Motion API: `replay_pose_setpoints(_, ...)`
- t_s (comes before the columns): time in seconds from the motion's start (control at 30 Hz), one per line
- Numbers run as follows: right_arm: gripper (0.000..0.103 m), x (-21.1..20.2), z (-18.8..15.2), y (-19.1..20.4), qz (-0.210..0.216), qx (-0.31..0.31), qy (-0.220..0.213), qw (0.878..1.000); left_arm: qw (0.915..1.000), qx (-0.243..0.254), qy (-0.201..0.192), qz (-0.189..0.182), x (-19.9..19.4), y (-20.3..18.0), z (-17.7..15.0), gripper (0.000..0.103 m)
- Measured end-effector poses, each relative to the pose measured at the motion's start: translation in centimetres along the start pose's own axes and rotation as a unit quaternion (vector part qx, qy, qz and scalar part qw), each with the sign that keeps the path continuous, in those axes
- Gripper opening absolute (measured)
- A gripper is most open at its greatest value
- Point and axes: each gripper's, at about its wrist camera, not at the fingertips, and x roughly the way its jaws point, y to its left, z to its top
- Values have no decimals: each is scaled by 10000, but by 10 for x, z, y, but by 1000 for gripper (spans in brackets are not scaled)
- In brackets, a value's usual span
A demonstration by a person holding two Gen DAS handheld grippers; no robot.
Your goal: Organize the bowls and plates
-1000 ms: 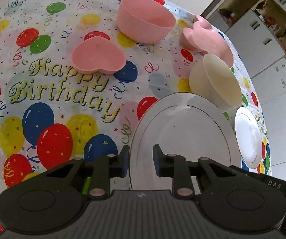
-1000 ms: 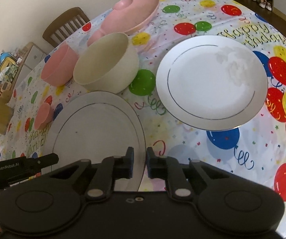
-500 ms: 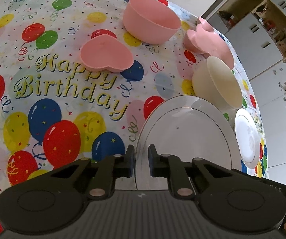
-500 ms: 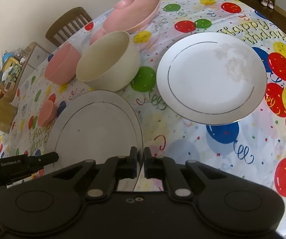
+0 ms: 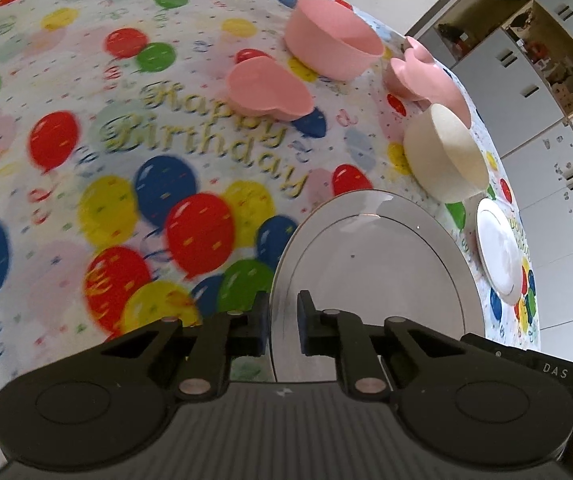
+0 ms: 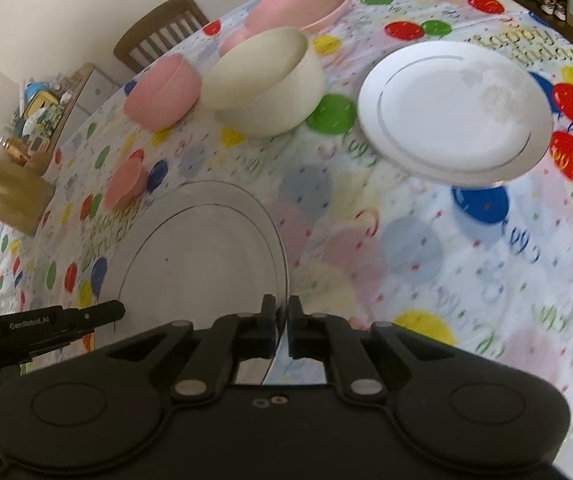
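Note:
Both grippers hold one white plate with a thin dark ring [image 5: 378,276] by opposite rims, lifted above the table. My left gripper [image 5: 282,324] is shut on its near rim. My right gripper [image 6: 281,326] is shut on the plate's right rim [image 6: 206,264]. A second white plate [image 6: 454,108] lies on the table to the right; it also shows in the left wrist view [image 5: 500,256]. A cream bowl [image 6: 264,80] stands between the two plates.
A pink round bowl [image 5: 332,48], a pink heart-shaped dish [image 5: 268,88] and a pink animal-shaped plate [image 5: 426,76] stand on the balloon tablecloth [image 5: 126,160]. A wooden chair [image 6: 162,34] stands behind the table. White cabinets [image 5: 534,92] lie beyond.
Both grippers closed on the plate's rims and lifted it off the table. The views moved up and back; the table now sits lower.

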Motion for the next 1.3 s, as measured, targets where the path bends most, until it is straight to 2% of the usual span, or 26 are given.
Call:
replay_pose_setpoints(0.73,5,19,-61,73,252,-482,299,9981,9985,-357,-262,307,-67,82,-49,14)
replay_pose_setpoints(1.3,6,21,-83,95,43,-522,218,9984,9981,-312,-278,453,-74,94,-52,14)
